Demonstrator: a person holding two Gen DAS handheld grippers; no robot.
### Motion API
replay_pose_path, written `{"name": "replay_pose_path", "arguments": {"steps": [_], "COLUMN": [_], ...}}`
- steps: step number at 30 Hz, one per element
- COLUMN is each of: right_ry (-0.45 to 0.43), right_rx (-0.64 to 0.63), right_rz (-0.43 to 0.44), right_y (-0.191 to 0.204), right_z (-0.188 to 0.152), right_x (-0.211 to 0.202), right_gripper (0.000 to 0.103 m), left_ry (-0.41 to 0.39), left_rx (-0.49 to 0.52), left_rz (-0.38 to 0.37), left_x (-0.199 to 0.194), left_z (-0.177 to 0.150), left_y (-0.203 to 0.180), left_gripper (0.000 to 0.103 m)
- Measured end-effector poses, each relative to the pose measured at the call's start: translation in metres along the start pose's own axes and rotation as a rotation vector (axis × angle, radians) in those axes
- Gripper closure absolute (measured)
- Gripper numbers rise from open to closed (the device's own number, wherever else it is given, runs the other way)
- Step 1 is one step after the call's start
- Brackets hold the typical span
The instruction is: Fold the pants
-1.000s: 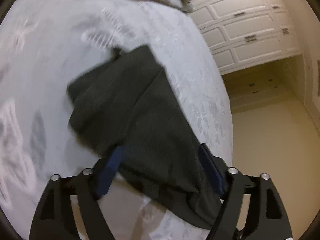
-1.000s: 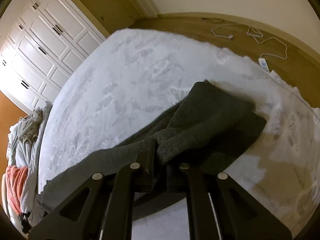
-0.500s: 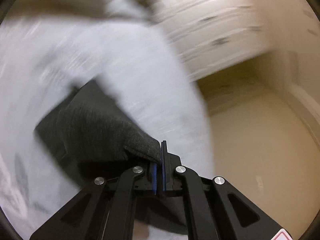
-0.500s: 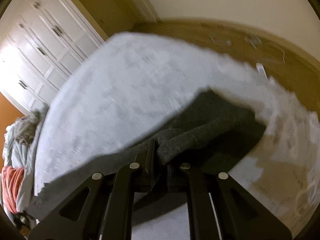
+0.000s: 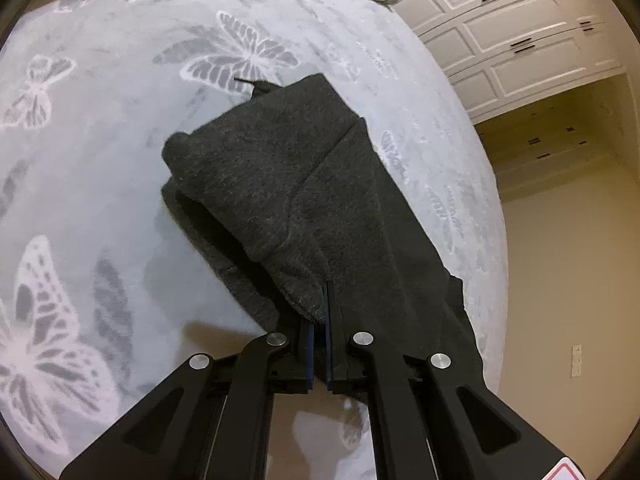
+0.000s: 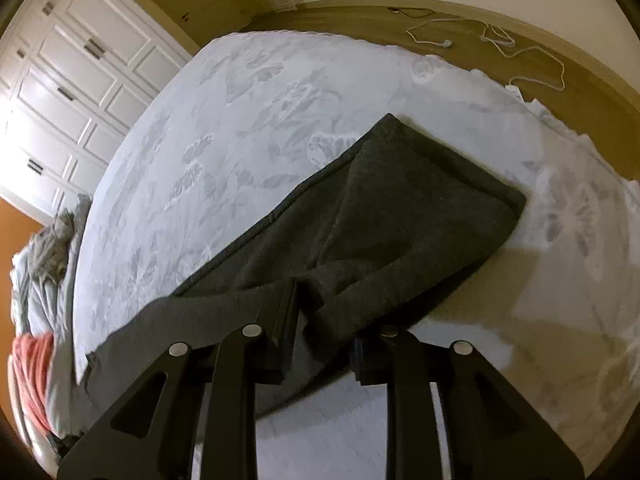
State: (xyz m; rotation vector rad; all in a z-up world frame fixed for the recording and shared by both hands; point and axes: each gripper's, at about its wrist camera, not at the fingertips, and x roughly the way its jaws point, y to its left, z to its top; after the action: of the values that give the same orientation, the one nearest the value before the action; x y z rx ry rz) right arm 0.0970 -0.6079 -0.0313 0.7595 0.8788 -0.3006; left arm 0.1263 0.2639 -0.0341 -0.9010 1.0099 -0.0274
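Dark grey fleece pants (image 5: 304,184) lie partly folded on a pale bedspread with a butterfly pattern (image 5: 100,160). My left gripper (image 5: 320,312) is shut on a raised edge of the pants, near their near end. In the right wrist view the pants (image 6: 400,220) stretch from the folded end at the right toward the lower left. My right gripper (image 6: 324,320) has its jaws parted, with a fold of the pants lying loose between them. A thin drawstring sticks out at the pants' far end (image 5: 244,80).
White panelled wardrobe doors (image 5: 512,40) stand beyond the bed. The bed's edge drops to a beige floor (image 5: 560,280) at the right. Crumpled clothes and an orange cloth (image 6: 36,368) lie at the bed's far left. White cables (image 6: 500,44) lie on the wooden floor.
My left gripper closed from wide open onto the pants' edge and lifted it. My right gripper, shut on the fold before, has opened.
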Motion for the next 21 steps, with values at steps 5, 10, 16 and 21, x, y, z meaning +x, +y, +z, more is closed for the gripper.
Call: {"name": "replay_pose_path", "arguments": {"steps": [5, 10, 16, 21], "right_ry": [-0.149, -0.412, -0.024, -0.153], "right_rx": [-0.042, -0.263, -0.091, -0.041], "right_rz": [0.056, 0.114, -0.075, -0.093], "right_y": [0.032, 0.071, -0.008, -0.019], "right_z": [0.008, 0.007, 0.004, 0.008], "right_x": [-0.028, -0.095, -0.008, -0.036], "right_gripper": [0.097, 0.097, 0.088, 0.037], "left_ry": [-0.083, -0.12, 0.006, -0.008], "left_rx": [0.029, 0.106, 0.02, 0.029], "left_rz": [-0.042, 0.034, 0.088, 0.143], "left_x": [-0.001, -0.005, 0.009, 0.009], "left_z": [0.005, 0.002, -0.005, -0.007], "left_y": [-0.019, -0.03, 0.008, 0.003], "left_gripper": [0.101, 0.101, 0.1, 0.094]}}
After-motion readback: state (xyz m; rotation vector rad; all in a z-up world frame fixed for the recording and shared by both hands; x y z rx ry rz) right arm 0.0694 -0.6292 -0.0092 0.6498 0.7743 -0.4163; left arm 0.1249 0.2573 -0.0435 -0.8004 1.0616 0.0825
